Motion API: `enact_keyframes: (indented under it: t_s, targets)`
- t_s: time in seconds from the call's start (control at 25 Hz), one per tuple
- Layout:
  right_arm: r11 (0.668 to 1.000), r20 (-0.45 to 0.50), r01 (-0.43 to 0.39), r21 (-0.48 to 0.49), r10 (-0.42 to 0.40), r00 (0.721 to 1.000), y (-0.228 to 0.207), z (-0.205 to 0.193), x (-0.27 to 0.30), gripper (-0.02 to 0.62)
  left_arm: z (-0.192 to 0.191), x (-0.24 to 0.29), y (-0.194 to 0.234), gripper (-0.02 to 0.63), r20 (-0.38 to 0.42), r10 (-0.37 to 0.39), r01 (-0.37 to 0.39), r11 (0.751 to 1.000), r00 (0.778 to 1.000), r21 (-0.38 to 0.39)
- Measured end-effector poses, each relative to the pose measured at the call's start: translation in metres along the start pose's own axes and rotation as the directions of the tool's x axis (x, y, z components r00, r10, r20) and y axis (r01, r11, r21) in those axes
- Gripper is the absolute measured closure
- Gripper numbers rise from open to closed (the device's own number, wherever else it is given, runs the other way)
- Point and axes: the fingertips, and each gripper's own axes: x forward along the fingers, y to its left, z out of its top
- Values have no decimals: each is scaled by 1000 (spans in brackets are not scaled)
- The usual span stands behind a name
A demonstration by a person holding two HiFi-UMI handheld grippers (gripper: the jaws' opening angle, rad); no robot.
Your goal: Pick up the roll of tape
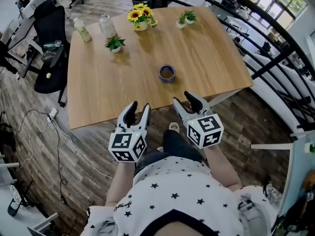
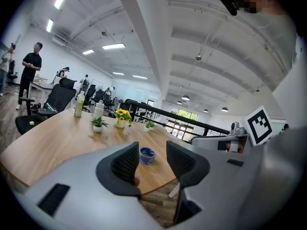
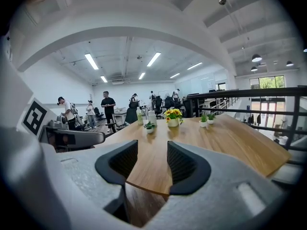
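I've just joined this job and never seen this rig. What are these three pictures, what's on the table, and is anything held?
There is no robot: a person holds a two-jaw claw in each hand. The head view looks down from their head; the other two look along each claw. The left claw and right claw are at the near edge of the table, both open and empty. On it are a blue roll of tape, sunflowers, small potted plants and two bottles. The tape shows between the left claw's jaws, farther off, untouched.
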Motion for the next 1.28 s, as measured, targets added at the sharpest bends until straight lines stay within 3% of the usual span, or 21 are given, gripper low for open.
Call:
enact_keyframes:
  t_s: [1.28]
  targets:
    - [1000, -150, 1, -25, -5, 989, -100, -21, 129, 419, -16, 114, 47, 446, -88, 47, -51, 998, 995, -44]
